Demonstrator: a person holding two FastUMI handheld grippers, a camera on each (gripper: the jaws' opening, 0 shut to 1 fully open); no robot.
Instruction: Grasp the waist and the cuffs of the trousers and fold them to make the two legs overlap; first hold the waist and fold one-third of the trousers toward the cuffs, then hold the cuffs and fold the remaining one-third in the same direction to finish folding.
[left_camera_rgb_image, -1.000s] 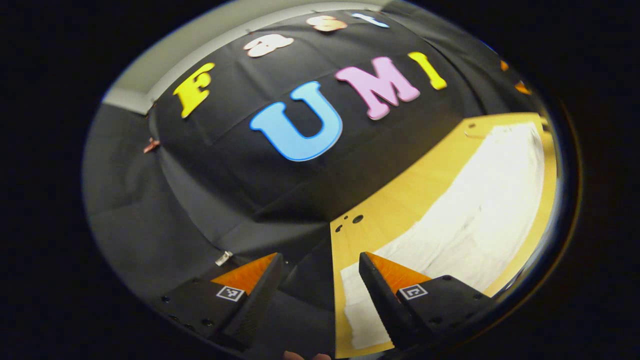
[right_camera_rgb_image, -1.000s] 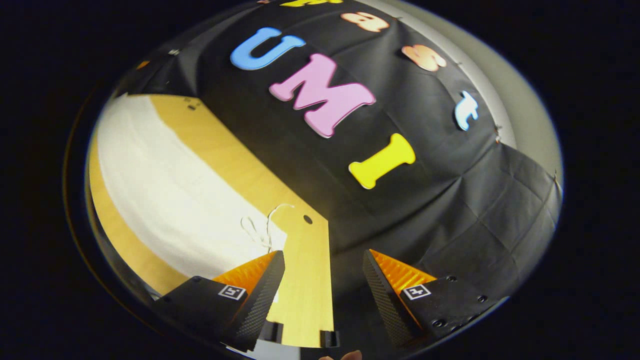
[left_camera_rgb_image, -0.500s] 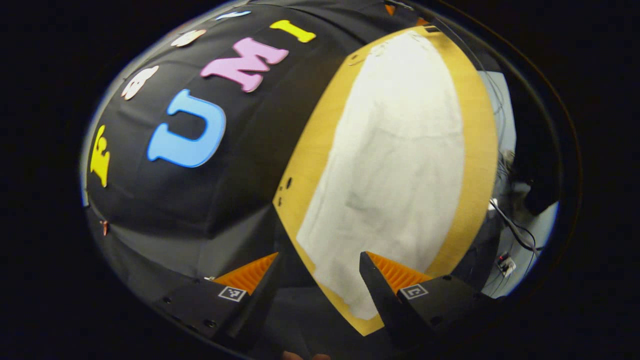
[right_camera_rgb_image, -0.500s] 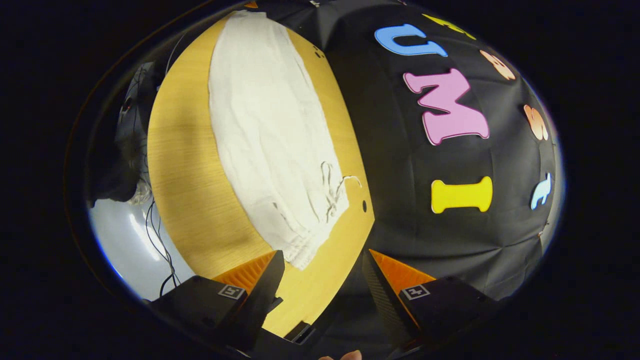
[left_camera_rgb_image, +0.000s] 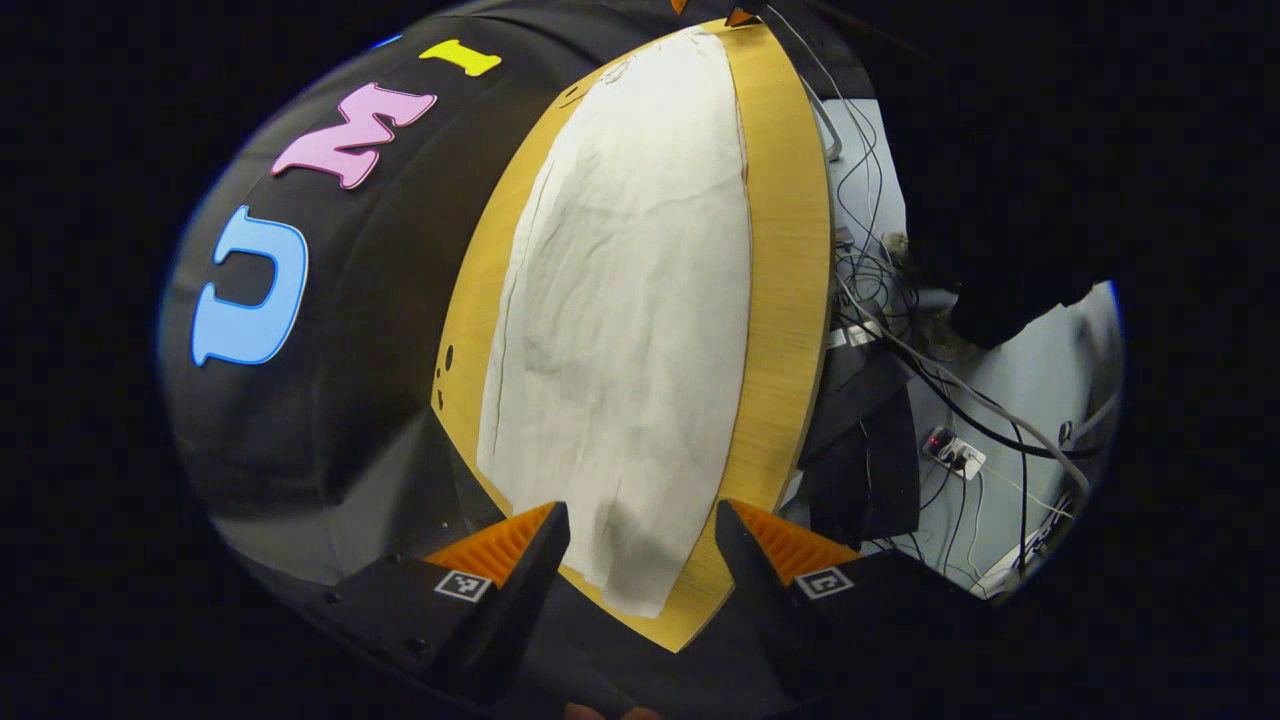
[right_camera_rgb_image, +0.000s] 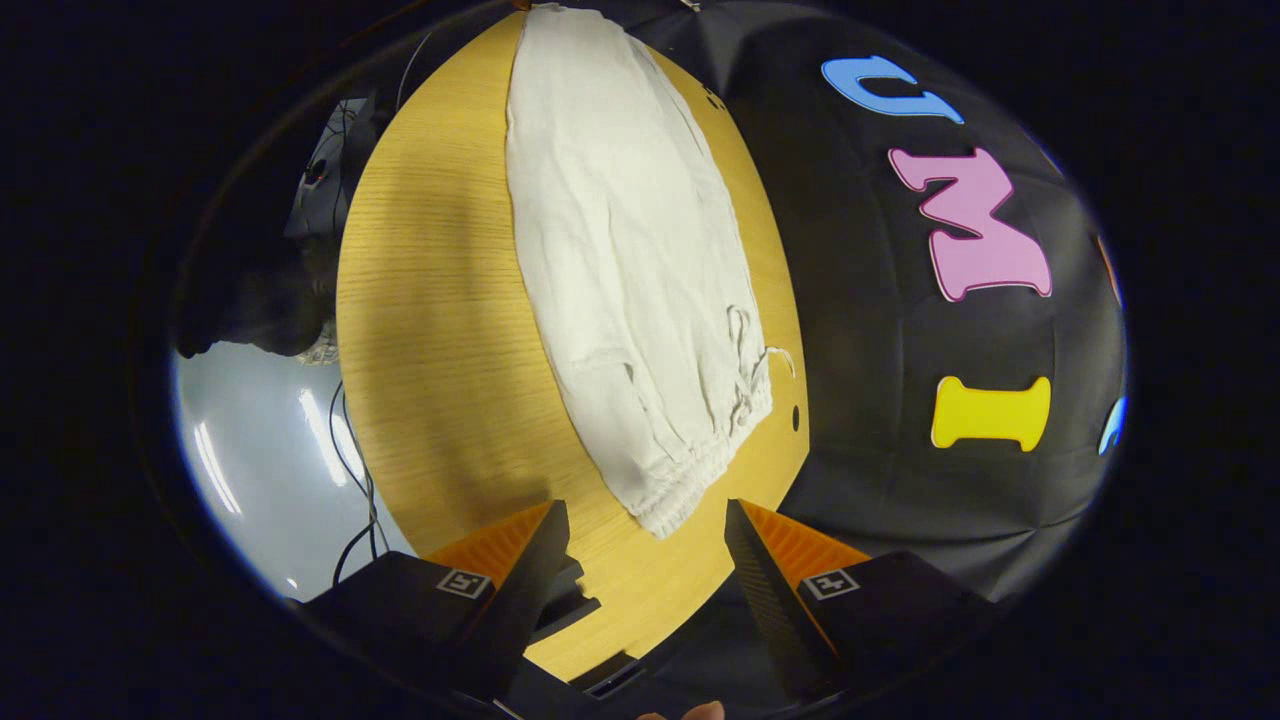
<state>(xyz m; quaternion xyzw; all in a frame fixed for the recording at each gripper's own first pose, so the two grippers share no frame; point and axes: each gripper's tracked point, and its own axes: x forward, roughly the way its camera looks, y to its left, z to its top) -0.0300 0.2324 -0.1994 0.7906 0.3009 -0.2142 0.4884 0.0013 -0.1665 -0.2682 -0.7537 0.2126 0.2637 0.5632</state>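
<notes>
Both views swung onto trousers (left_camera_rgb_image: 620, 330), flat on table (left_camera_rgb_image: 785, 300); hand-held grippers spread

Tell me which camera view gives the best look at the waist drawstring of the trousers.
The right gripper view: the drawstring lies close, looped on the white trousers just above the gathered waistband. In the left gripper view the waist end is far off at the top, and the drawstring is too small to make out.
</notes>
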